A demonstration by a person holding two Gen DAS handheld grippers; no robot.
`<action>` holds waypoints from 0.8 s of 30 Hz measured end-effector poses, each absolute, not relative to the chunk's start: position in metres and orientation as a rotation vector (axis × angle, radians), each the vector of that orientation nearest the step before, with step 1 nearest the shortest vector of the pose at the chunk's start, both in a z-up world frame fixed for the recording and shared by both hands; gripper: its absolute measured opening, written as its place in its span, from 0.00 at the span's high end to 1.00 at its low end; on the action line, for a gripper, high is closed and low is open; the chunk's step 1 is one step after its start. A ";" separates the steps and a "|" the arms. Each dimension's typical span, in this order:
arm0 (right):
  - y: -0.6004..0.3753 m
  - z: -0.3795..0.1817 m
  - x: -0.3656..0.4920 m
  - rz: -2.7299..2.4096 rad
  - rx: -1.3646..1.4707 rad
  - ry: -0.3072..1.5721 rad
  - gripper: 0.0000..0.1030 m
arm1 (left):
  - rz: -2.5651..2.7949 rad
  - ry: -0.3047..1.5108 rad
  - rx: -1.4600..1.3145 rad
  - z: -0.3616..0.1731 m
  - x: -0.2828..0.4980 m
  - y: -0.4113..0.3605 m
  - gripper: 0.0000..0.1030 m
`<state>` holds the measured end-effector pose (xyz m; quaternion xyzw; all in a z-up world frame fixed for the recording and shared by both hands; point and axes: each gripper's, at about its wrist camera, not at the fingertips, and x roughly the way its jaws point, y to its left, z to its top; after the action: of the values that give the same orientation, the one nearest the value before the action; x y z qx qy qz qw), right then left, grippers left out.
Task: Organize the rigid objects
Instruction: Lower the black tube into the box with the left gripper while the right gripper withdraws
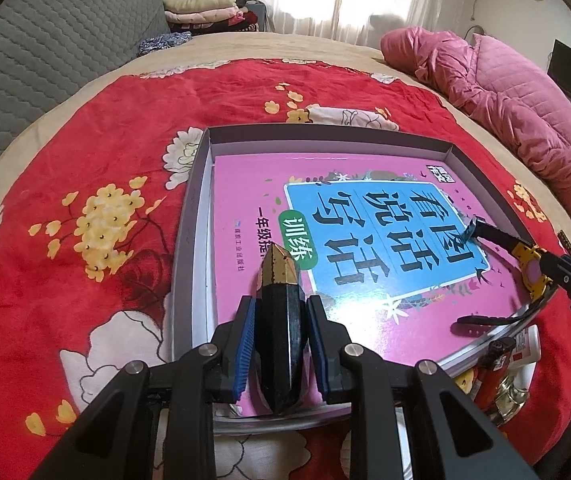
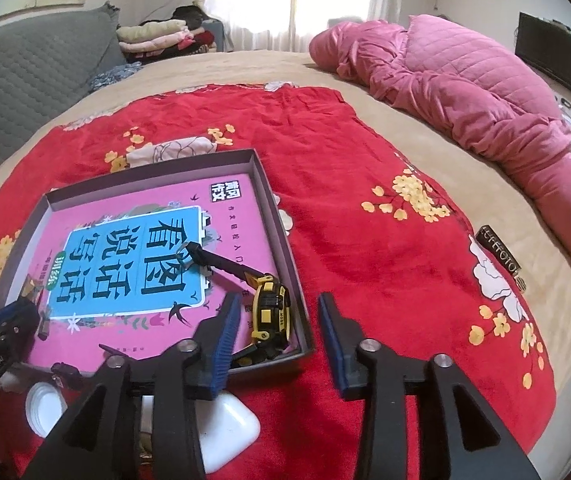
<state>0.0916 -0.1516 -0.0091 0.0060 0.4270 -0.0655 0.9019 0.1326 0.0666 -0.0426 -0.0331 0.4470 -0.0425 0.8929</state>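
A shallow grey box (image 1: 325, 134) lies on the red flowered blanket with a pink book (image 1: 245, 200) flat inside it. My left gripper (image 1: 280, 304) is shut on a black-and-gold pointed object (image 1: 279, 276), holding it over the book's near edge. In the right wrist view, a yellow-and-black tape measure (image 2: 271, 308) lies in the box's (image 2: 149, 168) near right corner, its dark blade pulled out across the book (image 2: 125, 264). My right gripper (image 2: 278, 300) stands open just above it, pads clear of it. At that view's left edge is the left gripper (image 2: 25, 312).
Near the box's front edge lie a white case (image 2: 229, 432), a white round lid (image 2: 43, 404), a red lighter (image 1: 493, 364) and a white bottle (image 1: 525, 346). A pink quilted jacket (image 2: 465, 92) lies at the far right. On the blanket's right edge rests a dark lettered bar (image 2: 499, 254).
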 end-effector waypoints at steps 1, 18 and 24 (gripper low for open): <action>-0.151 -0.009 0.091 -0.133 0.013 0.884 0.57 | -0.089 0.927 -0.071 -0.042 0.133 0.066 0.75; -0.159 -0.005 0.088 -0.132 0.043 0.884 0.56 | -0.095 0.931 -0.115 -0.039 0.131 0.071 0.75; -0.154 -0.004 0.087 -0.113 0.032 0.880 0.56 | -0.104 0.920 -0.129 -0.036 0.130 0.073 0.67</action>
<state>0.0867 -0.1537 -0.0035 0.0154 0.4258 -0.0549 0.9030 0.1301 0.0730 -0.0357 -0.0621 0.4434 -0.0500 0.8928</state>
